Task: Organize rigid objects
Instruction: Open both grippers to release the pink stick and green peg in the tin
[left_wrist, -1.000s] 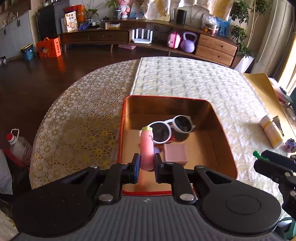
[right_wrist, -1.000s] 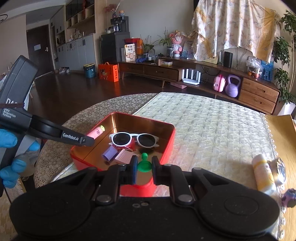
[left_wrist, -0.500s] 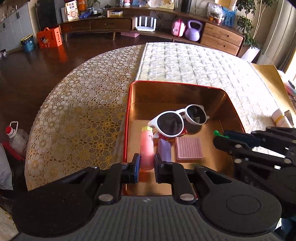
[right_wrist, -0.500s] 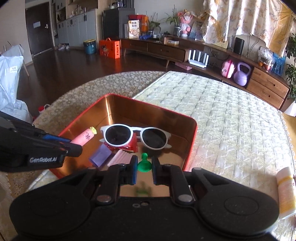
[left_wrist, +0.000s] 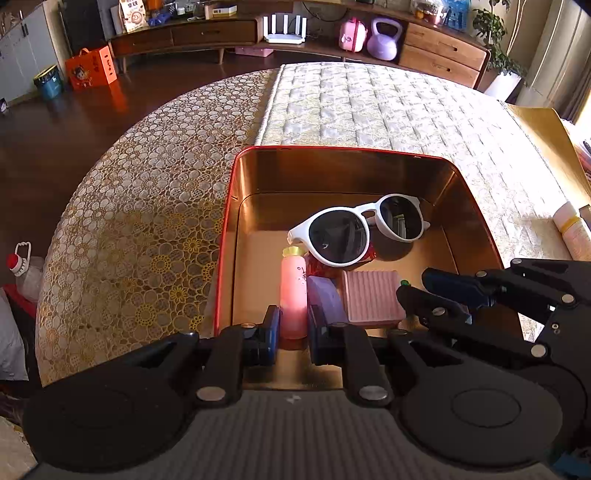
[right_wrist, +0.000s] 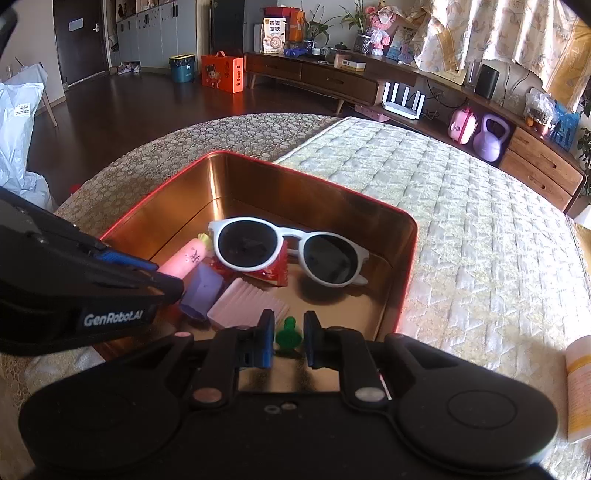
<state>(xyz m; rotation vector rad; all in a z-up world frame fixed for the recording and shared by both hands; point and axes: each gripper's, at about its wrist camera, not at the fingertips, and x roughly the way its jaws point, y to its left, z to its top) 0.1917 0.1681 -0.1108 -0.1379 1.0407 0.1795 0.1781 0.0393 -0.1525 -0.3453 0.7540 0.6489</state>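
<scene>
both tongs have dropped lower into the red tin since a second ago, and their loads now sit down among the things inside it rather than above its near rim. at the bottom centre of the left wrist view, the left tongs are clamped on the pink tube, which stands between the blue pads with its yellow cap pointing away toward the sunglasses. just right of the tube in that view lie a purple block and a ribbed pink block, side by side on the tin's floor. the right tongs reach in from the lower right of the frame, with only a green speck showing at their tips. in the right wrist view, at bottom centre, the right tongs are closed on the small green pawn-shaped piece, gripped at its base, low over the near floor of the red tin. beyond it a red wrapper lies under the white sunglasses, which rest lenses up across the middle of the tin. the left tongs come in from the left edge of this frame. farther off, the tin's far wall rises in the upper middle, standing on the surface with its quilted cloth. a cream bottle lies on the cloth at the right edge.
</scene>
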